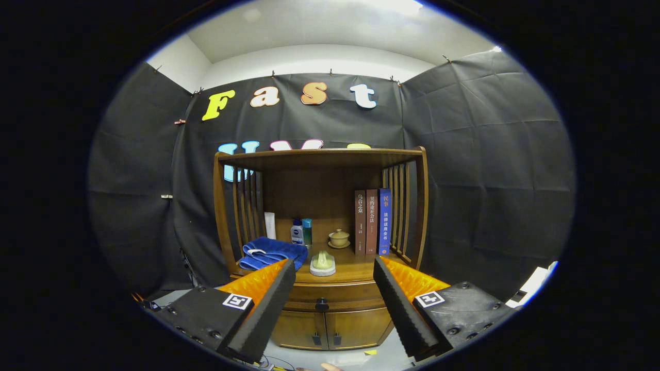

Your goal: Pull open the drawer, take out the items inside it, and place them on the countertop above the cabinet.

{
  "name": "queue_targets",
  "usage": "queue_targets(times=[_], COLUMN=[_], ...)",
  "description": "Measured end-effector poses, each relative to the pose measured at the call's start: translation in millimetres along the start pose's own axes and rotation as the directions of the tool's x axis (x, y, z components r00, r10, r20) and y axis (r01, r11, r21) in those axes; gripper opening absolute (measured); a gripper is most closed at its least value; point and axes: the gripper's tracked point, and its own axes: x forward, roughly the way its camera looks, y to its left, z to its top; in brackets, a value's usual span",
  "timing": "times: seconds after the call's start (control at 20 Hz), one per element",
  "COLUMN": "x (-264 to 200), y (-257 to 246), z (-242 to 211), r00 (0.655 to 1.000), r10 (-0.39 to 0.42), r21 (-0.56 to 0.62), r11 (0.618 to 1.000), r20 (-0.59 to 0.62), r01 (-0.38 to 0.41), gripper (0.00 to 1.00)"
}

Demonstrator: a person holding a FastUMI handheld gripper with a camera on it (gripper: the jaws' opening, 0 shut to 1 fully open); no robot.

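Note:
A wooden cabinet stands ahead of me, and its drawer [330, 294] is shut, with a dark knob [322, 305] in the middle of its front. The knob lies beyond my fingers, in line with the gap between them. The countertop [356, 265] above the drawer carries a folded blue towel [269, 252] and a pale green object on a white base [323, 263]. My gripper [334, 268] is open, its black foam fingers [268, 304] spread wide with nothing between them. The drawer's contents are hidden.
At the back of the countertop stand two small bottles [301, 232], a lidded cup on a saucer [339, 238] and three upright books [372, 221]. Slatted sides and a top shelf [319, 154] enclose that space. Two lower doors [325, 329] sit under the drawer.

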Motion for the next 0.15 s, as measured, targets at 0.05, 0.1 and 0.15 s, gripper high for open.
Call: queue_targets(times=[0.05,0.1,0.15], x=[-0.4,-0.3,-0.3], y=[0.2,0.7,0.8], z=[0.7,0.5,0.7], r00=[1.000,1.000,1.000], r10=[0.002,0.002,0.003], r21=[0.001,0.000,-0.001], r11=[1.000,1.000,1.000], r20=[0.002,0.002,0.003], r01=[-0.002,-0.002,-0.003], gripper=[0.99,0.99,0.99])
